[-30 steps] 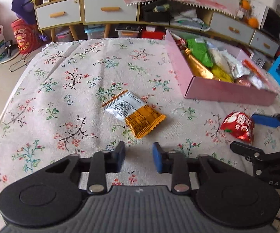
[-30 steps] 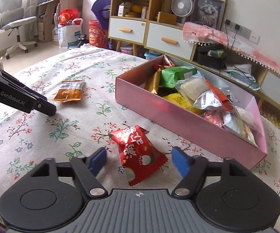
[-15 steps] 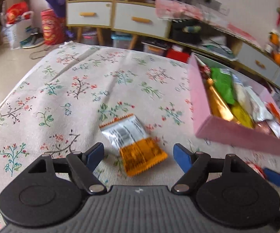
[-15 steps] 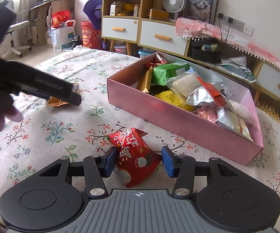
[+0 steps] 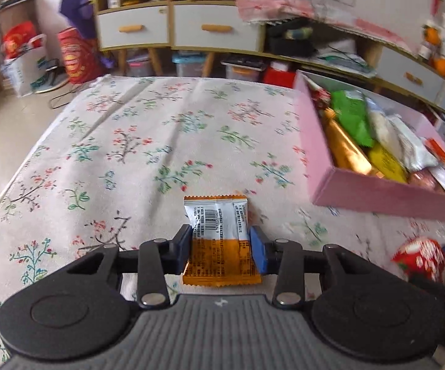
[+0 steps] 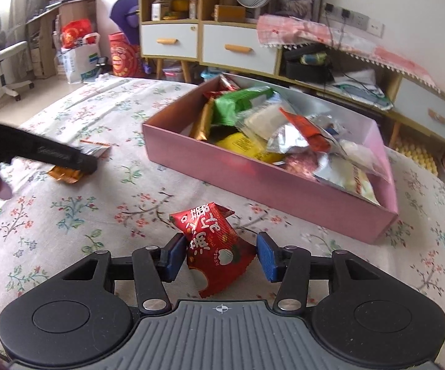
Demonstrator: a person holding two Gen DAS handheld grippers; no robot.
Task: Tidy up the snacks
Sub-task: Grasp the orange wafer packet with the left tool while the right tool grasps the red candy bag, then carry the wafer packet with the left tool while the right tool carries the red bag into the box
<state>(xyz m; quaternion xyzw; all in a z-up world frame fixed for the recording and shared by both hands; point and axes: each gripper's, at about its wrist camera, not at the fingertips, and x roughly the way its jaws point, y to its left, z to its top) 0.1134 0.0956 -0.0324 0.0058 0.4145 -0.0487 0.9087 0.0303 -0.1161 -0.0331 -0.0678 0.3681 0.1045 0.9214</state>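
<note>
Two crinkly foil packets: my left gripper (image 5: 220, 248) is closing on the flat orange-and-silver sachet (image 5: 219, 240); my right gripper (image 6: 219, 256) pinches the puffy red packet (image 6: 214, 246).

Left gripper (image 5: 221, 248) jaws closing on orange-and-silver snack packet (image 5: 219, 240) (pads touching both sides) on floral tablecloth (image 5: 130, 154).

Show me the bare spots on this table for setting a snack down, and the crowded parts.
Freest: the wide stretch of floral tablecloth left of the pink box, from the orange-and-silver packet out to the far edge. A narrower bare strip lies between the red packet and the box's near wall. Crowded: the box itself, heaped with snacks.
</note>
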